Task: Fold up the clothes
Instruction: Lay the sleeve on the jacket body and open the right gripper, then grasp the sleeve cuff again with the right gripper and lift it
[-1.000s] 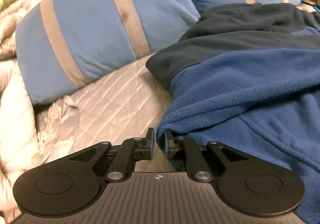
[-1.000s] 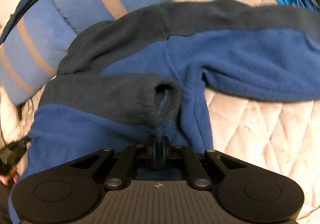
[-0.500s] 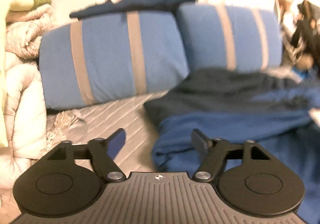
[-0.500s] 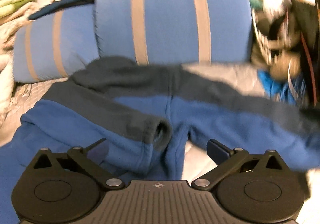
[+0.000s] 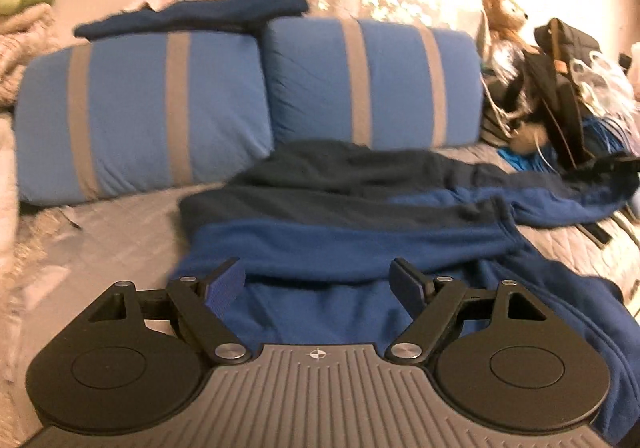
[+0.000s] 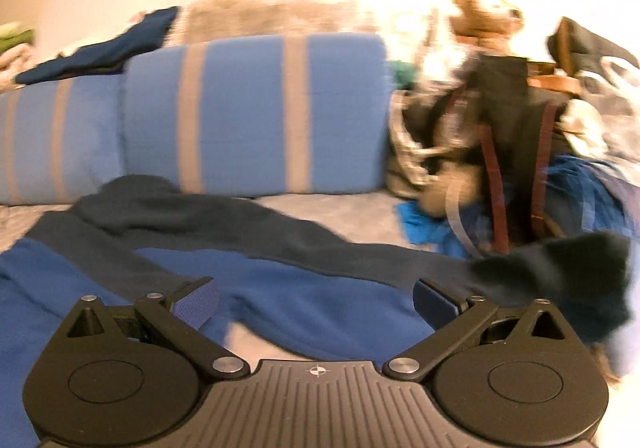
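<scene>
A blue fleece top with dark grey shoulders and sleeves [image 5: 344, 244] lies on the quilted bed [image 5: 120, 232]. One sleeve is folded across the body; the other sleeve [image 6: 360, 260] stretches out to the right, its dark cuff [image 6: 580, 272] near the clutter. My left gripper [image 5: 318, 286] is open and empty, raised above the lower body of the fleece. My right gripper [image 6: 316, 302] is open and empty, above the stretched sleeve.
Two blue pillows with tan stripes [image 5: 256, 96] stand behind the fleece, with a dark navy garment [image 5: 200, 14] on top. A teddy bear [image 5: 506, 18], bags and loose items [image 6: 512, 136] are piled at the right. Pale blankets [image 5: 16, 48] are heaped at the left.
Both grippers were shut on the fleece, let go, opened wide and pulled back and up. The right view has swung right toward the stretched sleeve.
</scene>
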A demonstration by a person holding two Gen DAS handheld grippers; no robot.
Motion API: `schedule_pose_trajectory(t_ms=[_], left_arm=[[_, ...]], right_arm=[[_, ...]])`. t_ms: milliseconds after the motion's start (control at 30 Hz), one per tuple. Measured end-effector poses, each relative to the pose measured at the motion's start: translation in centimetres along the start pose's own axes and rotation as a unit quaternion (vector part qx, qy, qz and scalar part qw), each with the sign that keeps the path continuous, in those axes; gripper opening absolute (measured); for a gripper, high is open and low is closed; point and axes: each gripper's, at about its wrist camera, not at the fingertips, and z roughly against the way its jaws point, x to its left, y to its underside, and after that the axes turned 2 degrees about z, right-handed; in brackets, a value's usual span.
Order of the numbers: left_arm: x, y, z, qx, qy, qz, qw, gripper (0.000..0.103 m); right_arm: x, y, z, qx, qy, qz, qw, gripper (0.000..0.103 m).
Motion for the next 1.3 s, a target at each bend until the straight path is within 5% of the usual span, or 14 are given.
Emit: schedule_pose_trajectory(t_ms=[267,567,800,967,1033,1100,1300], left_arm=[[-1.8,2.7,-2.7,0.028,-0.005,-0.022,0.9994,0.080],[-2.0,2.9,-3.2,0.043,0.000,-0.030,0.9986,0.079],[-2.2,2.7,-3.5,0.054,0.008,-0.035,0.9979,0.079],[-2.2,2.6,-3.7,0.060,0.013,-0.035,0.9975,0.079],[-2.2,2.6,-3.7,0.061,0.014,-0.033,0.9975,0.079],[-2.1,2.5,-3.8,0.063,0.016,-0.033,0.9974,0.079],[-2.2,2.5,-4.1,0.069,0.019,-0.034,0.9969,0.079]], right_arm=[[-10.3,4.6,0.3,0.034,0.133,-0.047,0.989,0.083],[-19.5,7.9,-1.1,0.054,0.197,-0.143,0.968,0.061],[-23.4,7.7,-3.2,0.052,0.208,-0.178,0.960,0.043],[-25.5,7.4,-4.9,0.065,0.204,-0.198,0.957,0.040],[-26.1,7.3,-5.0,0.061,0.194,-0.218,0.954,0.025],[-26.1,7.0,-4.7,0.058,0.181,-0.228,0.955,0.016],[-23.6,4.9,-2.9,0.041,0.137,-0.210,0.967,0.012]])
